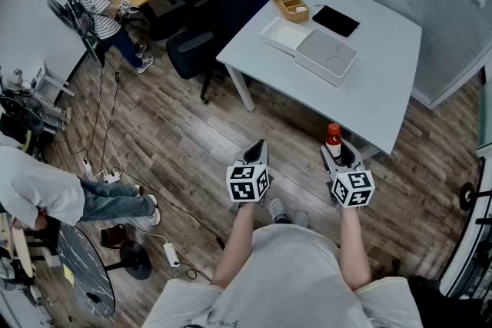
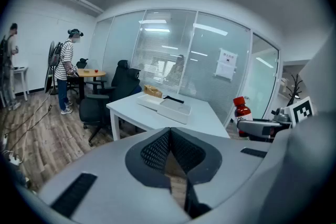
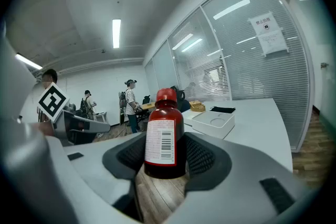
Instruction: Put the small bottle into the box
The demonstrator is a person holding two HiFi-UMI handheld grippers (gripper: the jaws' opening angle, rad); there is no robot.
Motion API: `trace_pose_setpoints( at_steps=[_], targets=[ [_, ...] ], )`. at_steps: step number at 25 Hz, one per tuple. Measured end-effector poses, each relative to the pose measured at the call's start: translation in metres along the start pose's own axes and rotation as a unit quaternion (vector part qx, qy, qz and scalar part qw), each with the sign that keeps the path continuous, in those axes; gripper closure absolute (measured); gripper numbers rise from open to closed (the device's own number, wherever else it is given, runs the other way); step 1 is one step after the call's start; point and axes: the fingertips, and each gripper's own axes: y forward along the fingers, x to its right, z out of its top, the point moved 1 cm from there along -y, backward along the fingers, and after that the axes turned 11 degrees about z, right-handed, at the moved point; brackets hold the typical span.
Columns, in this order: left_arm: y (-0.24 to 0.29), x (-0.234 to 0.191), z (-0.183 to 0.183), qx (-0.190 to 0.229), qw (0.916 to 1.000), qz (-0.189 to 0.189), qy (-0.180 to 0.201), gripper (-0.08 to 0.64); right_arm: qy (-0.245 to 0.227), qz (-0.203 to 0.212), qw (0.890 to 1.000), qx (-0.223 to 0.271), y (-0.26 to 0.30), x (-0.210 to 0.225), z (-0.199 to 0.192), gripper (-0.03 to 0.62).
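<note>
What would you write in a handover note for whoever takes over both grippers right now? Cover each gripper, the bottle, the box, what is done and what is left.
Left gripper: jaws together, empty, held over the floor.
Right gripper: shut on the bottle, which stands upright with its red cap on top.
Box: the white one on the table ahead, apart from both grippers. It seems to lie open, but I can't be sure.
Done: bottle is in the grip.
Left: carry the bottle over the table, lower it into the box, open the jaws.
</note>
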Motion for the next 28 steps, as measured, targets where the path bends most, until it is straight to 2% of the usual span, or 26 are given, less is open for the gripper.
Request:
trace_pose_setpoints(
  at_steps=[3,10,14,19,24,28],
  targets=[
    [0.003,-0.006,-0.003,-0.010,0.9999,0.010,0.009,0.532,0.001,0.000,1.000,0.003,0.003,0.000,0.000,0.368],
    [0.002,-0.021,0.002,0.014,0.9999,0.002,0.007,0.532,0.009,-0.001,1.000,0.010,0.016,-0.007,0.000,0.368],
    [0.004,-0.044,0.001,0.016,0.9996,0.023,-0.004,0.532,0.021,-0.004,1.000,0.016,0.025,-0.003,0.004,0.368],
    [0.000,-0.072,-0.008,0.024,0.9994,0.011,-0.023,0.532,0.018,-0.012,1.000,0.020,0.038,-0.007,0.003,0.368],
    [0.004,-0.084,-0.001,0.048,0.9983,-0.007,-0.033,0.532,0.017,-0.023,0.999,0.021,0.050,-0.002,0.005,0.368],
    [0.019,-0.093,0.004,0.044,0.9985,-0.007,-0.031,0.532,0.020,-0.026,0.999,0.019,0.067,0.004,0.004,0.368]
  ],
)
